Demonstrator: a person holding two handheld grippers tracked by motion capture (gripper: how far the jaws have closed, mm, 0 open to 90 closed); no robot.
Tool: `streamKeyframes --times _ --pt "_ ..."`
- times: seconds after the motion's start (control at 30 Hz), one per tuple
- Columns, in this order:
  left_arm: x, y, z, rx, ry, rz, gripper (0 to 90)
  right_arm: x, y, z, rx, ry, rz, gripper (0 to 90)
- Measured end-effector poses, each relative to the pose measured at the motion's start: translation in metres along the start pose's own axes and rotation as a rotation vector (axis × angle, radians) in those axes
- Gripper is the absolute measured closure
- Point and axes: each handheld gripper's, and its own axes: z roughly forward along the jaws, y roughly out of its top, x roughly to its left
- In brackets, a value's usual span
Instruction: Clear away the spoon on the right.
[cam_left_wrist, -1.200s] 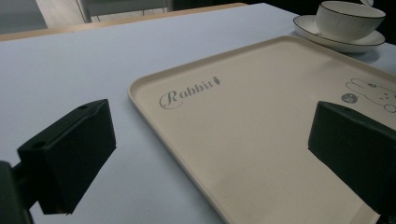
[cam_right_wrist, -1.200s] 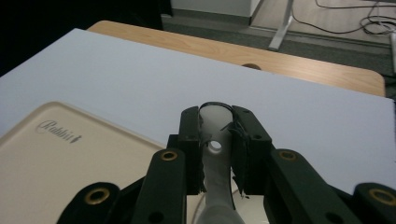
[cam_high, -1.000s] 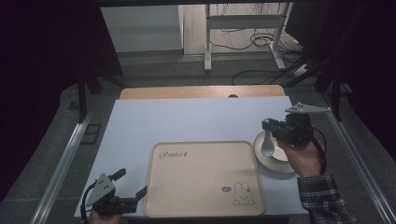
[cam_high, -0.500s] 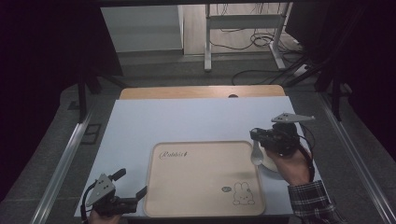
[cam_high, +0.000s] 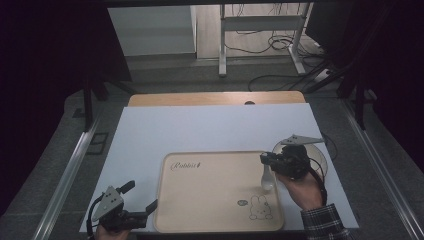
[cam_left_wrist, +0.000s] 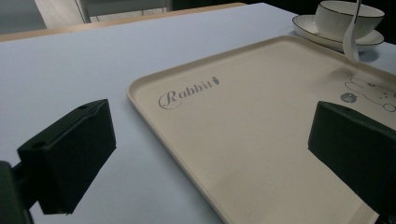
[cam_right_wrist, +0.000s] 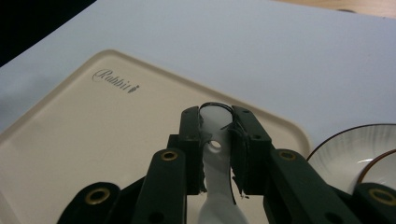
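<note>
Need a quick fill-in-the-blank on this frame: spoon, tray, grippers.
1. The right gripper is shut on a white ____.
2. The spoon hangs over the beige ____.
3. The word printed on the tray is ____.
4. The left gripper has its jaws ____, with nothing between them.
Missing words: spoon; tray; Rabbit; open

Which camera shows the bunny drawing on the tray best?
The high view: the whole bunny drawing sits uncovered near the tray's front right corner. The left gripper view catches it slanted, partly cut by the edge. The right gripper view shows the tray's "Rabbit" lettering instead.
</note>
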Motion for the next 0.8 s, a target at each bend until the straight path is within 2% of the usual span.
streamKeyframes --times 0.43,0.8 --pt "0.0 0.0 0.0 0.0 -0.001 0.003 0.5 0.009 -0.014 0.003 0.021 0.029 0.008 75.2" --pt "0.0 0.0 0.0 0.0 -0.002 0.002 0.5 0.002 -0.025 0.016 0.031 0.013 0.046 75.1"
